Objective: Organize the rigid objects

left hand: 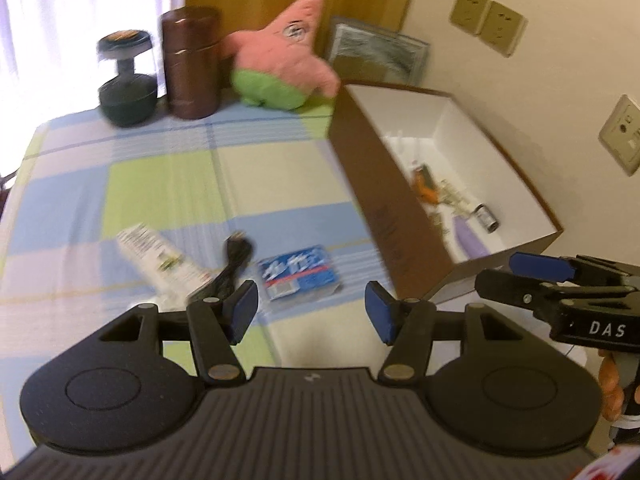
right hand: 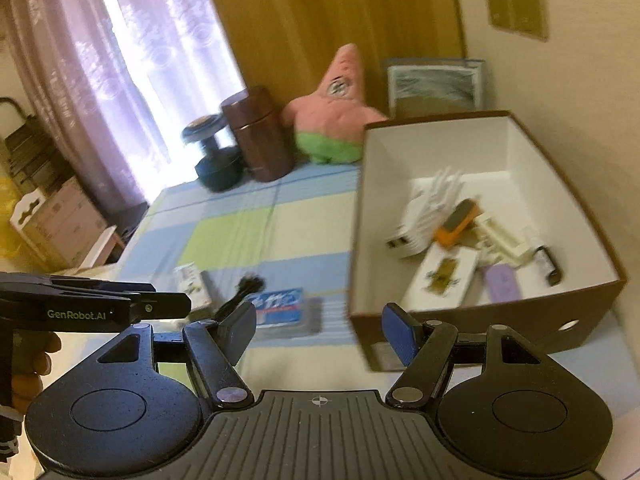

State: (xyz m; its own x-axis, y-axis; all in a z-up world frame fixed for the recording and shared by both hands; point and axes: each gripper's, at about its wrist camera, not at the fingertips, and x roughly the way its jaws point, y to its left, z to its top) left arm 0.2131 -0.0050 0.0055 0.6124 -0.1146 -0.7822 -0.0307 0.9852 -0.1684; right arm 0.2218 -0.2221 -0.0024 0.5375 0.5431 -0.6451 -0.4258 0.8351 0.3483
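On the checked tablecloth lie a blue packet [left hand: 298, 272] [right hand: 280, 306], a black cable bundle [left hand: 234, 264] [right hand: 244, 288] and a white printed carton [left hand: 160, 260] [right hand: 192, 280]. Just short of them my left gripper [left hand: 312, 308] hangs open, nothing between its blue pads. To the right stands a brown box [left hand: 384, 208] [right hand: 520, 324] with white inner walls, holding several small items, among them an orange one [right hand: 456, 224] and a purple one [right hand: 502, 284]. My right gripper [right hand: 320, 326] is open and empty at the box's near left corner. Each gripper shows side on in the other's view, the right [left hand: 500, 276], the left [right hand: 176, 304].
Along the table's far edge stand a dark dumbbell [left hand: 126, 80], a brown canister [left hand: 192, 64], a pink star plush [left hand: 280, 60] and a framed picture [left hand: 376, 54]. Wall sockets [left hand: 486, 20] sit behind the box. Cardboard cartons [right hand: 60, 220] are stacked on the floor at the left.
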